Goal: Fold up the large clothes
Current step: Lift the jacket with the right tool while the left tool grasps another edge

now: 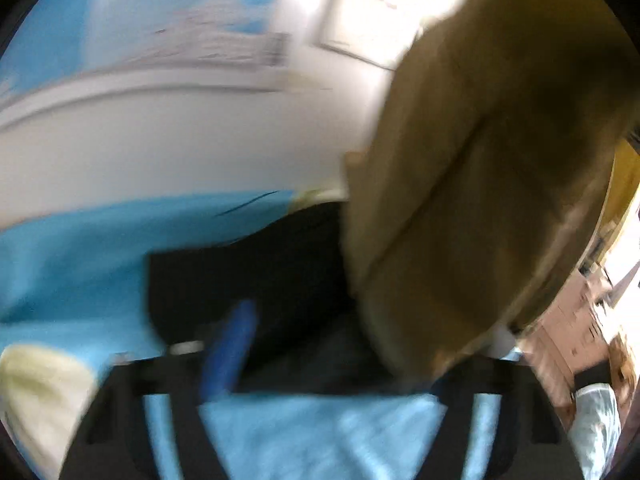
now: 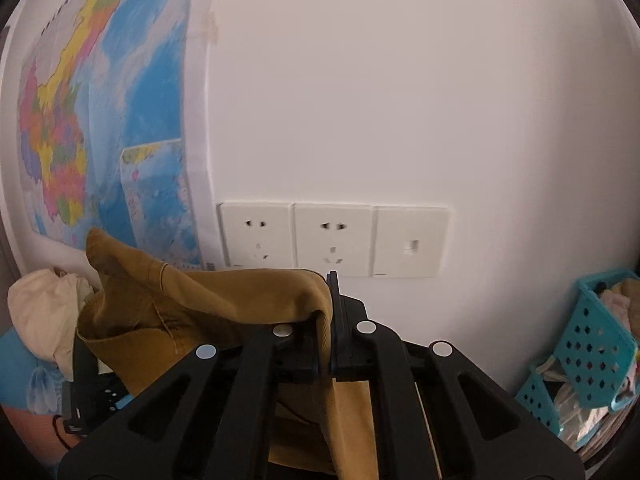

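Note:
A large mustard-brown garment [image 2: 208,304] hangs between the two grippers. My right gripper [image 2: 330,320] is shut on a folded edge of it, which drapes to the left and down under the jaws. In the right wrist view the left gripper's black body [image 2: 80,376] sits at the lower left, under the cloth's other end. The left wrist view is blurred. There the garment [image 1: 480,160] fills the right side and hides one finger of my left gripper [image 1: 320,324]. Its blue finger [image 1: 232,348] stands apart from the cloth, with a dark gap between.
A white wall with sockets [image 2: 332,240] and a coloured map [image 2: 80,120] is straight ahead. A teal basket [image 2: 592,340] of items stands at the right. A cream cloth [image 2: 40,312] and a black item [image 1: 248,260] lie on the light blue sheet [image 1: 80,260].

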Action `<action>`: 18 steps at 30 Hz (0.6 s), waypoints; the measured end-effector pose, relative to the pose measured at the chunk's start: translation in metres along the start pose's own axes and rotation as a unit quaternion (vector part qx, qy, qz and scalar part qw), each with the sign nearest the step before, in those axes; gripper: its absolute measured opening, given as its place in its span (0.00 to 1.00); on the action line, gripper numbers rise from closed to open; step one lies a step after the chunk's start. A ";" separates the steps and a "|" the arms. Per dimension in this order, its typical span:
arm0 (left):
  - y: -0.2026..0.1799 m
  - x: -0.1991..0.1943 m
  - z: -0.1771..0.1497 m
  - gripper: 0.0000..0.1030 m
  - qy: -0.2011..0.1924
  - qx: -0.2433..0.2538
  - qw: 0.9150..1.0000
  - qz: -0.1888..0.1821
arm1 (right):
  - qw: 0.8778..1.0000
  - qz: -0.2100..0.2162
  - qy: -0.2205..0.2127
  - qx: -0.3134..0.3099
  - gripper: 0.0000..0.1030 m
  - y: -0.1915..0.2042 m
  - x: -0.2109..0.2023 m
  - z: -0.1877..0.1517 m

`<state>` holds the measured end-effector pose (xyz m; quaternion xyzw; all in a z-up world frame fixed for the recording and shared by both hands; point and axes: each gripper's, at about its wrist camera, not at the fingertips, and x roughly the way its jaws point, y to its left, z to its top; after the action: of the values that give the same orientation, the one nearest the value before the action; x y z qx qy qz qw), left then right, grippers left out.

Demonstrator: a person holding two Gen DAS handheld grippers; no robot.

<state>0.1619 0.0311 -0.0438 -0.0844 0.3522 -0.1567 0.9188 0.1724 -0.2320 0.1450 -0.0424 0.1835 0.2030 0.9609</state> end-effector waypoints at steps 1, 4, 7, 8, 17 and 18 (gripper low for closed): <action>-0.005 0.003 0.005 0.18 0.003 0.006 1.000 -0.006 | 1.000 -0.008 -0.003 -0.003 0.03 -0.002 -0.008 0.004; -0.018 0.002 0.031 0.01 -0.007 0.006 0.999 -0.047 | 1.000 -0.021 -0.013 0.004 0.03 -0.022 -0.043 0.015; -0.022 -0.007 0.041 0.37 -0.008 -0.003 0.996 -0.091 | 0.999 -0.033 -0.027 0.010 0.03 -0.035 -0.065 0.021; -0.023 -0.013 0.039 0.59 -0.019 0.005 0.995 -0.098 | 0.999 -0.033 -0.029 0.014 0.03 -0.038 -0.068 0.023; -0.067 -0.047 -0.002 0.90 -0.065 0.104 0.982 -0.144 | 0.999 -0.023 -0.036 0.004 0.03 -0.033 -0.084 0.026; -0.073 -0.046 0.002 0.90 -0.068 0.109 0.982 -0.139 | 0.999 -0.022 -0.035 0.003 0.03 -0.033 -0.085 0.025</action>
<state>0.1140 -0.0213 0.0052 -0.0423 0.2548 -0.3143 0.9135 0.1216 -0.2899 0.2003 -0.0367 0.1488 0.1832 0.9711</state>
